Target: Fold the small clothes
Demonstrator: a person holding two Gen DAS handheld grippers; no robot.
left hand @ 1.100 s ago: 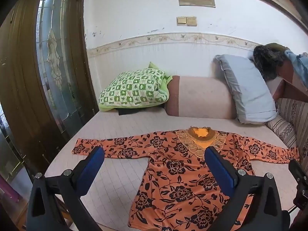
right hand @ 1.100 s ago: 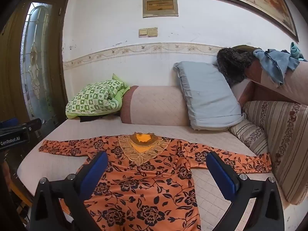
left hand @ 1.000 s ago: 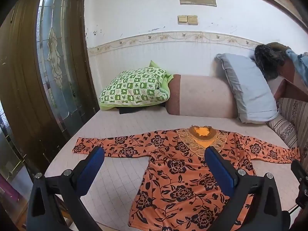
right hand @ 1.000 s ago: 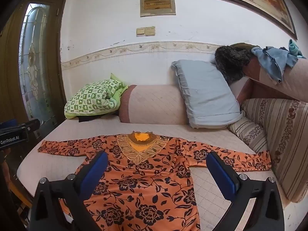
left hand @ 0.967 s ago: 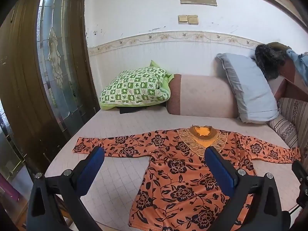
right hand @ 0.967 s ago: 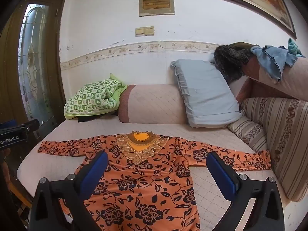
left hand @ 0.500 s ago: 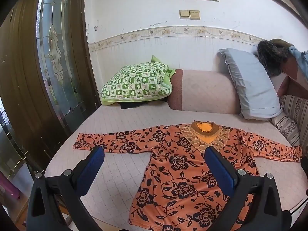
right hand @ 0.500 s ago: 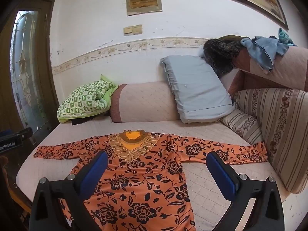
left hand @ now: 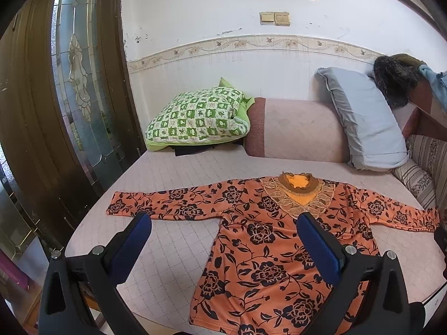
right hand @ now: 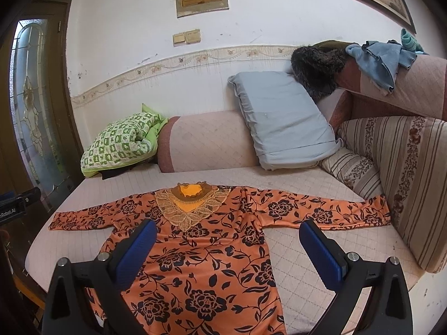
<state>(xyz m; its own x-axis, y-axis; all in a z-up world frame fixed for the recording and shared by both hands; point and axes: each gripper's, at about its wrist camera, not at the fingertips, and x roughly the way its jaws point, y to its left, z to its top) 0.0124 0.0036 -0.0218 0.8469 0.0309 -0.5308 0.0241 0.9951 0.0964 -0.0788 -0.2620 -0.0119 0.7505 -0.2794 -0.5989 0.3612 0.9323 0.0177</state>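
While the orange floral blouse [right hand: 201, 245] lies flat and face up on the quilted daybed [right hand: 315, 251], collar toward the cushions and both sleeves stretched straight out, neither tool is touching it. The left gripper [left hand: 223, 231] hovers above the blouse's left half with its blue pads spread wide and nothing between them; the right gripper [right hand: 227, 238] hangs over the right half, just as wide and just as empty. So the folding has not begun, and this looks like the approach for the first fold.

To do it well, I'd go for the sleeves first. The left sleeve [left hand: 156, 205] runs out toward the door side, the right sleeve [right hand: 332, 212] ends close against the striped cushion [right hand: 405, 173]. Each cuff wants pinching at the very end, through both layers, then carrying across the chest so the crease falls along the shoulder line. The fabric looks thin and slippery, so a shallow pinch may slip; bite deep. Keep clear of the lace collar [right hand: 190, 206], which could snag. The hem sits near the mattress's front edge, so avoid dragging it off.
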